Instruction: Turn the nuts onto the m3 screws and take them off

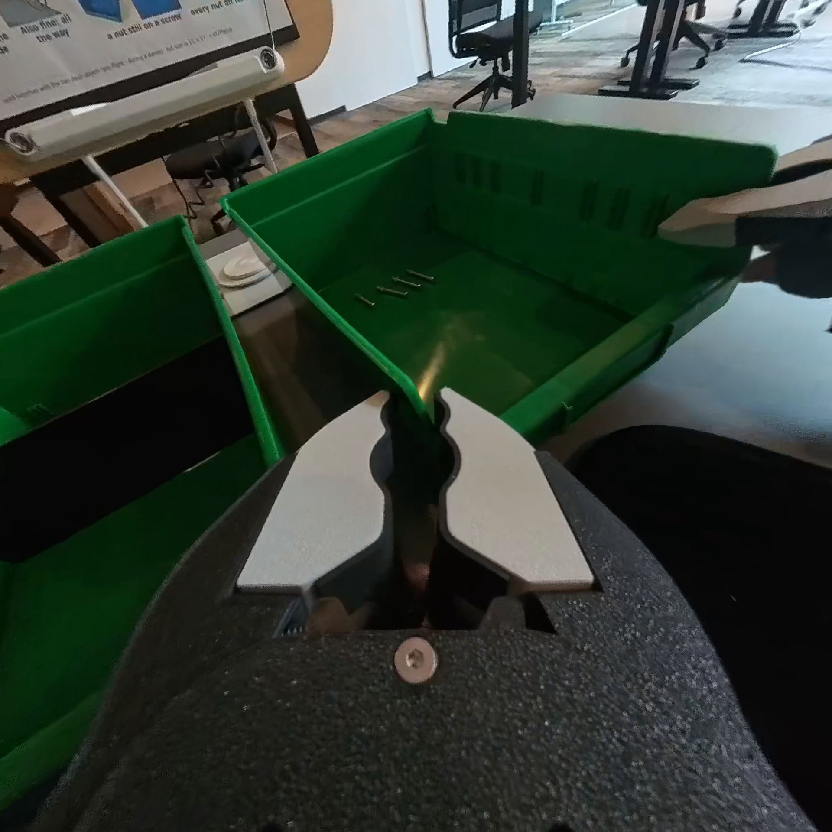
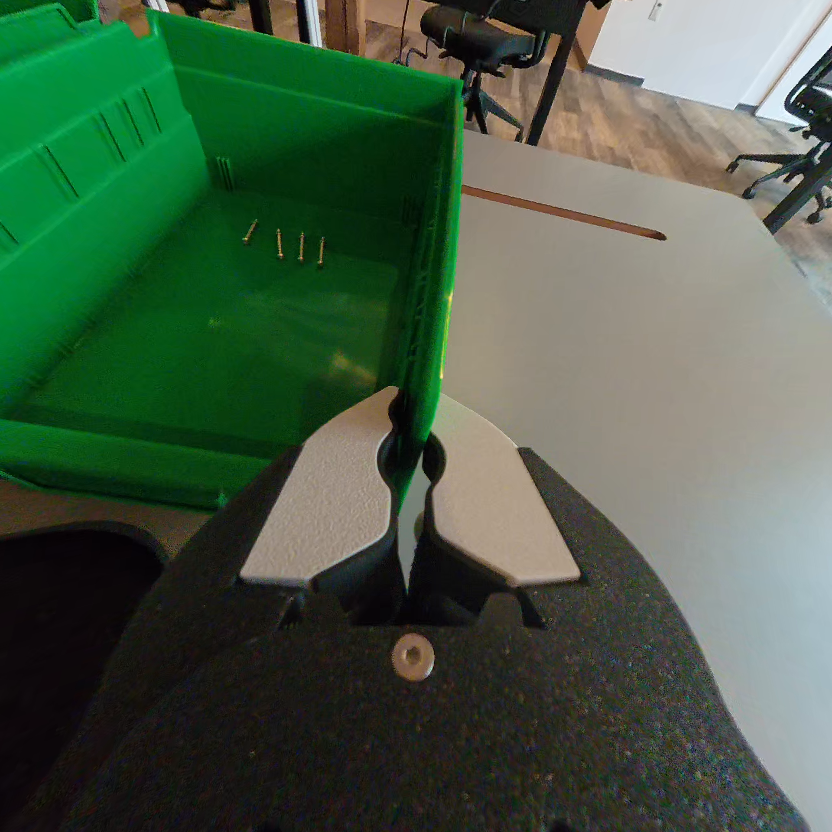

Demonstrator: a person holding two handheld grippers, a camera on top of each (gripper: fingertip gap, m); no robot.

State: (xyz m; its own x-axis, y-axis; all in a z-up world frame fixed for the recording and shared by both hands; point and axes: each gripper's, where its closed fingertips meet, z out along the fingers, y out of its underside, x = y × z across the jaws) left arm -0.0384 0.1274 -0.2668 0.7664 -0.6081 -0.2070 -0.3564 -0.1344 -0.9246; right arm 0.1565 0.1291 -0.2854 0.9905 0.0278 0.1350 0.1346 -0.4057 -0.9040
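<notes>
Several small screws point(image 1: 396, 286) lie in a row on the floor of a green plastic bin point(image 1: 585, 148), toward its far left. They also show in the right wrist view point(image 2: 288, 243). My left gripper point(image 1: 415, 391) is shut on the near end of the bin's left wall. My right gripper point(image 2: 418, 396) is shut on the near end of the bin's right wall point(image 2: 443, 270). The right gripper also shows at the right edge of the left wrist view point(image 1: 720, 220).
A second green bin point(image 1: 112, 279) stands to the left, with a white round disc point(image 1: 243, 270) between the two. A black pad point(image 1: 720, 540) lies in front. The grey table point(image 2: 630, 337) with a slot point(image 2: 562, 216) stretches right. A printed board point(image 1: 135, 45) and office chairs stand beyond. Tip to tip, the grippers are about 20 cm apart.
</notes>
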